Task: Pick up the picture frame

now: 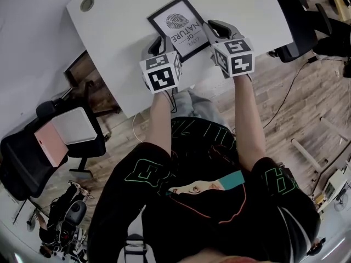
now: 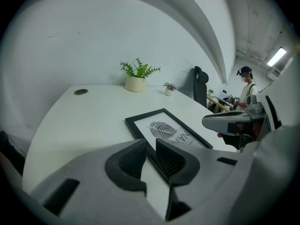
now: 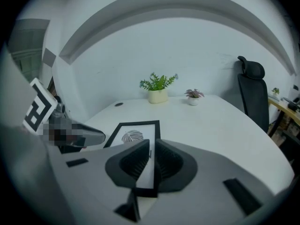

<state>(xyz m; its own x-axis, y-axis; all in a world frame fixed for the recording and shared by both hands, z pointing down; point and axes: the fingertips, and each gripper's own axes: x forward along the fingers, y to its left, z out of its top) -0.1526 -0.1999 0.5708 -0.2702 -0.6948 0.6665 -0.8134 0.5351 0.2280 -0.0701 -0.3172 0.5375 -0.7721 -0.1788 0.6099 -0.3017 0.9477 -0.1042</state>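
The picture frame [image 1: 181, 26] is black with a white leaf print and lies flat on the white table [image 1: 120, 26]. My left gripper [image 1: 155, 44] is at its near left edge and my right gripper [image 1: 217, 30] at its right edge. In the left gripper view the frame [image 2: 164, 128] has its left border running beside the inner side of the right jaw, and the left gripper [image 2: 151, 156] has its jaws apart. In the right gripper view the right border and near corner of the frame [image 3: 133, 135] show in the narrow gap of the right gripper [image 3: 151, 161].
A potted plant [image 2: 136, 78] and a smaller one [image 2: 168, 88] stand at the table's far edge by the wall. A cable hole [image 1: 86, 4] is at the far left corner. A black office chair [image 3: 253, 97] is at the right, and a person [image 2: 246, 86] stands beyond it.
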